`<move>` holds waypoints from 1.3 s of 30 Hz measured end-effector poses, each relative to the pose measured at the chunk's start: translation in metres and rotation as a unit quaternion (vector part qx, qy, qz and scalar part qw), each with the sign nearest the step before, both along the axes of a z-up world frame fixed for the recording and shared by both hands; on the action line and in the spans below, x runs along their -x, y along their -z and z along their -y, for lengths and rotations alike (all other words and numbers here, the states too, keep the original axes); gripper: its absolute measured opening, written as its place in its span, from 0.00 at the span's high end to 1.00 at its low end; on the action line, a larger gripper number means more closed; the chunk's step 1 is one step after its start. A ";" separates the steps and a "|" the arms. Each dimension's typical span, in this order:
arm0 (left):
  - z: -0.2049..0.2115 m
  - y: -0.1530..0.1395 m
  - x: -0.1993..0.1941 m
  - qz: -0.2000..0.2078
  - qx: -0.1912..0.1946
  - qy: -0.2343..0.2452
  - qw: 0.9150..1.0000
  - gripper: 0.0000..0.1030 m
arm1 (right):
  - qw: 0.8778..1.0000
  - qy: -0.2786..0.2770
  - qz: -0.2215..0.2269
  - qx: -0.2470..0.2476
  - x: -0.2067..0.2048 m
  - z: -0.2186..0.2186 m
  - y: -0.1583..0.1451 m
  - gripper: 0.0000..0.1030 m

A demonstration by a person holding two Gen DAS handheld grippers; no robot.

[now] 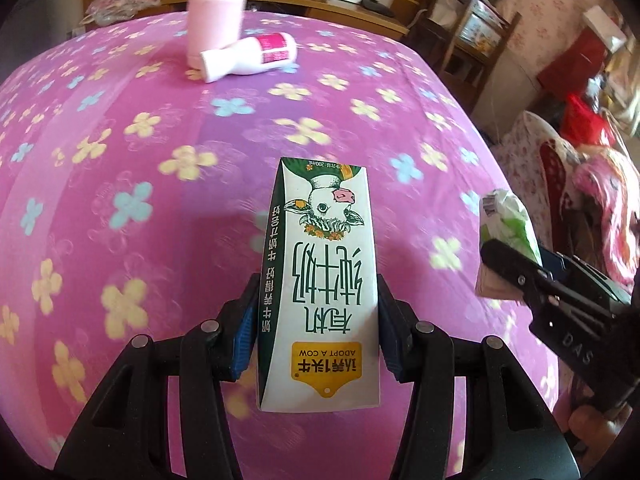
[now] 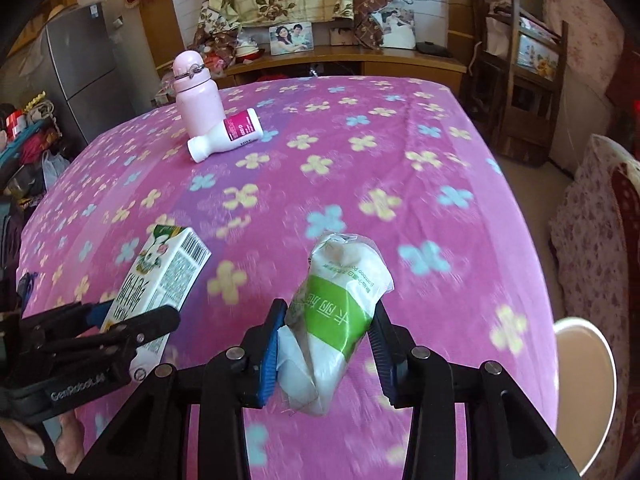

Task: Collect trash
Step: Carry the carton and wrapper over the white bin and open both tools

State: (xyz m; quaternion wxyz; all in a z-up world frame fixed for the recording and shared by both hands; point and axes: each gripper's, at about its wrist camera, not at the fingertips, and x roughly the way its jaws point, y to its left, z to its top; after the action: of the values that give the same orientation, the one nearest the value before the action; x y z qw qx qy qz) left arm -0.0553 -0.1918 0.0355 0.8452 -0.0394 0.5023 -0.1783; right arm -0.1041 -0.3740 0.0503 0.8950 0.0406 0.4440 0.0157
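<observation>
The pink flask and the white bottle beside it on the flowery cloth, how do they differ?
The pink flask stands upright; the white bottle lies on its side, leaning against the flask's base. The flask is plain pale pink with a metal ring at its neck; the white bottle wears a magenta label. The flask looks taller and wider than the bottle. Both sit at the far end of the pink tablecloth, untouched by either gripper.

Pretty bright in here, soft daylight, no harsh shadows or glare. Both views have heavy fisheye bending and black corners. The flowery pink table cover (image 1: 160, 184) is smeared with motion blur up close, while the milk carton (image 1: 320, 280) looks sharp.
</observation>
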 end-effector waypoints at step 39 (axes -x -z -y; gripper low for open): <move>0.240 -0.042 0.107 0.045 0.003 0.215 0.976 0.52 | 0.976 0.212 0.014 -0.048 0.179 0.216 -0.016 0.62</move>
State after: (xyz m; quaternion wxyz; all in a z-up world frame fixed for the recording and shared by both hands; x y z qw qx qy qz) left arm -0.1625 -0.4317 0.0771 0.8087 0.0748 0.4598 -0.3591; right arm -0.2835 -0.5902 0.0659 0.8810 0.1765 0.4116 -0.1526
